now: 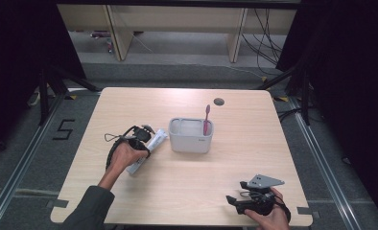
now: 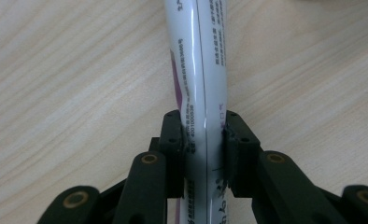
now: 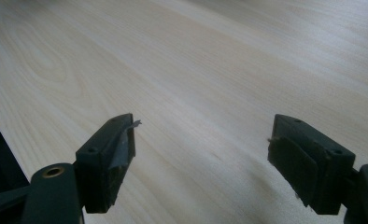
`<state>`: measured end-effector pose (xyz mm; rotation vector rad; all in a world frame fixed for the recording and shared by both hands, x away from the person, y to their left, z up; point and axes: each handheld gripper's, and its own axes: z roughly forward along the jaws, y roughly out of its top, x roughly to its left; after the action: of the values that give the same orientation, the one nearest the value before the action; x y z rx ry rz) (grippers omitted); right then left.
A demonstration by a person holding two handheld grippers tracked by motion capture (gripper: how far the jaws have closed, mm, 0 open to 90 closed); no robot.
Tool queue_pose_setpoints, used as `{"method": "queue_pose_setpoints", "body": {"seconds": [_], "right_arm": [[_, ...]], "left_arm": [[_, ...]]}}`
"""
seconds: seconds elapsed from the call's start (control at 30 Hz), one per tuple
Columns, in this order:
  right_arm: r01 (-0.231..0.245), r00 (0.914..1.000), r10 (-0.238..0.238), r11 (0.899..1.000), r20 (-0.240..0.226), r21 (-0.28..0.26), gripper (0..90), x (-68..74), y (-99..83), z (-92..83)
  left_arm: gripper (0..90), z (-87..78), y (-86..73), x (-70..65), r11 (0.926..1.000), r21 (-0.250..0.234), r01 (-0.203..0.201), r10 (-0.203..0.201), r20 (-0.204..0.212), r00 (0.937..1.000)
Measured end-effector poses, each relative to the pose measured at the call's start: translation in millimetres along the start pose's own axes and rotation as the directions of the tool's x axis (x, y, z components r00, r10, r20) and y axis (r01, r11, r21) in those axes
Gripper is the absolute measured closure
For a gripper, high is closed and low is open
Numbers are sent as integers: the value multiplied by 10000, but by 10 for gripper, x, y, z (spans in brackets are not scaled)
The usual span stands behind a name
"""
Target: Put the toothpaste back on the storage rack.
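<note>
Presently, my left gripper [image 2: 204, 140] has its jaws pinched on the toothpaste tube [image 2: 198, 84], which lies flat on the wooden table [image 1: 192, 182] just left of the grey holder [image 1: 191, 136]; the pads press on both flanks of the tube, toward its lower part. I judge the tube light and soft-walled: its glossy white skin, printed with small text and a purple band, looks slick and would dent or squirt under a hard squeeze, so a moderate grip across the width seems soundest. The table is pale, matt laminate with fine grain. The holder is a rounded rectangular tub, apparently rigid plastic, with a pink toothbrush [image 1: 206, 120] standing upright inside at its right end. At the right, my right gripper [image 3: 201, 154] rests low over bare table near the front edge, jaws spread wide and holding nothing; one pad's facing looks frayed.
</note>
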<state>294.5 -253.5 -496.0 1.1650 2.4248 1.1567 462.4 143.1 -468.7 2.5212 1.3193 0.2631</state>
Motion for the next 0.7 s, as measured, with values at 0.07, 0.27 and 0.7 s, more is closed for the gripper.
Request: {"method": "queue_pose_setpoints", "body": {"seconds": [0.07, 0.27, 0.7], "right_arm": [[-7, 10000, 7, 10000, 0, 7, 235, -1, 0, 1], [125, 9999, -125, 9999, 77, 1, 234, -6, 2, -1], [72, 9998, -71, 10000, 170, -50, 233, -13, 0, -5]], "left_arm": [[721, -39, -6, 29, 9995, -228, 200, -199, 50, 9998], [720, -185, -27, 139, 9958, -819, 405, -398, 100, 9992], [719, -553, -32, 182, 9575, -2822, 590, -559, 191, 9983]]}}
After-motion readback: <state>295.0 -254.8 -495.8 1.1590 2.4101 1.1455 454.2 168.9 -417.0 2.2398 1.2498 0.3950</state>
